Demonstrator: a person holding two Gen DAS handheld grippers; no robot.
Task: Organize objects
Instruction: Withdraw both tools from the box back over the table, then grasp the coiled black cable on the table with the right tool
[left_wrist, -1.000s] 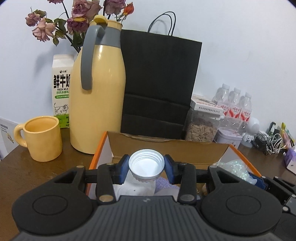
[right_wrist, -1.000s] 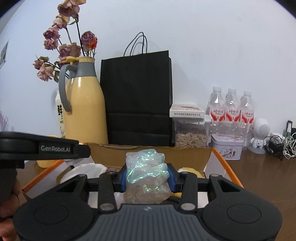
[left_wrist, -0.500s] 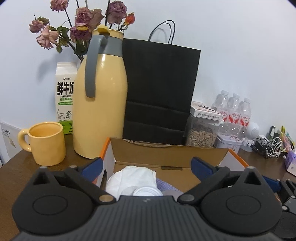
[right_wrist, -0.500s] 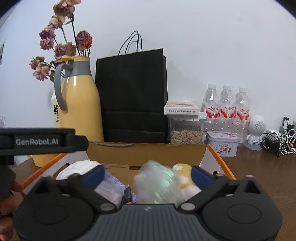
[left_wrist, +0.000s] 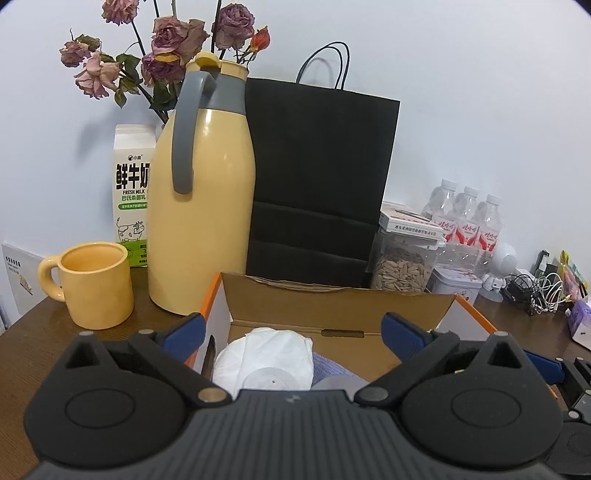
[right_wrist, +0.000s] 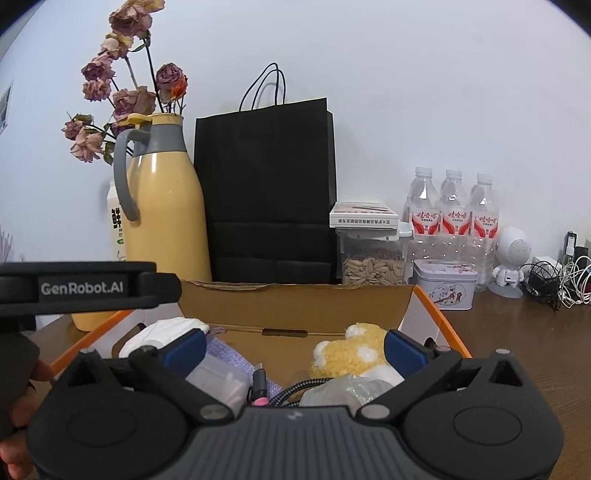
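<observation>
An open cardboard box (left_wrist: 332, 306) with orange edges stands right in front of both grippers. My left gripper (left_wrist: 291, 332) hangs open over its left half, above a white cloth bundle (left_wrist: 266, 354) and a white lidded container (left_wrist: 271, 380) lying inside. My right gripper (right_wrist: 293, 349) is open too, over the box (right_wrist: 295, 302). Below it lie a crinkly iridescent plastic bag (right_wrist: 343, 393), a yellow plush toy (right_wrist: 351, 354), a clear container (right_wrist: 221, 380) and a braided cable (right_wrist: 291, 389). Nothing is between either pair of fingers.
Behind the box stand a yellow thermos jug (left_wrist: 203, 206), a black paper bag (left_wrist: 317, 177), a yellow mug (left_wrist: 94, 284), a milk carton (left_wrist: 131, 192), dried roses, a seed jar (left_wrist: 400, 266), a tin and water bottles (right_wrist: 454, 218). Cables and a small white robot figure (right_wrist: 511, 258) lie far right.
Both grippers opened wide. The white lidded container dropped from the left jaws into the box. The iridescent bag fell from the right jaws and now rests among the box contents.
</observation>
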